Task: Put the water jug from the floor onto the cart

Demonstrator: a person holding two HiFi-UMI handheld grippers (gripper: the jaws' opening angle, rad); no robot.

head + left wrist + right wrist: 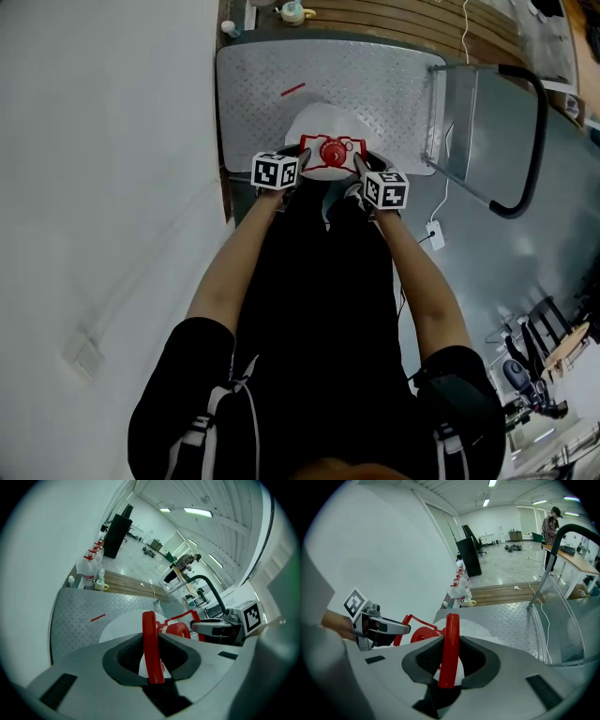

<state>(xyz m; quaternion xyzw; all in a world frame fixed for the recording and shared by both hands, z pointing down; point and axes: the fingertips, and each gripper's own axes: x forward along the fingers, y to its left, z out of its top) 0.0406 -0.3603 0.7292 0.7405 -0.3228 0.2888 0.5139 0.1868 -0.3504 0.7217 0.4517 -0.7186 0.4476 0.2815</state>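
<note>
The water jug [317,127] is white with a red cap [331,153] and a red carrying handle. It is at the near edge of the cart's diamond-plate deck [272,66]; whether it rests on the deck I cannot tell. My left gripper [298,161] is shut on the left side of the red handle [150,641]. My right gripper [360,167] is shut on the handle's right side [449,646]. Each gripper view shows the red bar pinched between the dark pads, with the other gripper [220,627] [379,626] across the cap.
The cart's push bar [530,141] rises at the right of the deck. A red strip [292,90] lies on the deck. Bottles [292,11] stand on wooden boards [403,17] behind the cart. A white wall [103,141] runs along the left. A person [551,524] stands far off.
</note>
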